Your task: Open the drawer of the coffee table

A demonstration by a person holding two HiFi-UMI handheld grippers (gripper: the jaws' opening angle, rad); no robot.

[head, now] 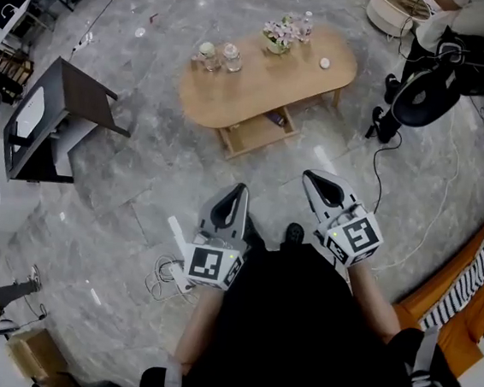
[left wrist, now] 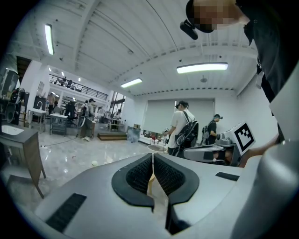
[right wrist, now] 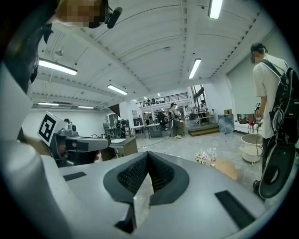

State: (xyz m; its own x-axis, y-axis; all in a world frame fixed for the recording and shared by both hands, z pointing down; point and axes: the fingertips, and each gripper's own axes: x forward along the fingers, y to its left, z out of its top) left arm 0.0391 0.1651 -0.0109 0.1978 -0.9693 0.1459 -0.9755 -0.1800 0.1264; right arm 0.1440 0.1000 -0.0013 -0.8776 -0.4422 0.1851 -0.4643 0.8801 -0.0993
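Wide grey stone floor [head: 130,194], seen steeply from above. At the bottom of the head view, a person in black [head: 295,340], one tool in each hand. At the right edge, an orange sofa [head: 462,306] draped with a striped cloth. Near the top of that view, well ahead of both tools and apart from them, the oval wooden coffee-table worktop [head: 253,91], also visible low and to the right in the right gripper view. Under its near edge, a lower tier [head: 252,134] in pale wood, with the drawer itself too small to call open or closed. Off to the left, a dark side table [head: 65,118] standing alone. To the upper right, a black fan [head: 428,96] with a cable trailing over the floor, and beside it a second person with a backpack [right wrist: 273,88]. Side by side above the floor, left tool [head: 240,192] and right tool [head: 314,180], both aimed toward the worktop. In each tool's own view, jaws pressed together, ribbed pads meeting, nothing gripped. On the worktop, a small bunch of flowers [head: 280,34], two glass jars [head: 219,55] and a small white object [head: 324,63]. On the floor just left of the person, a white power strip [head: 175,237] and a tangle of cable.
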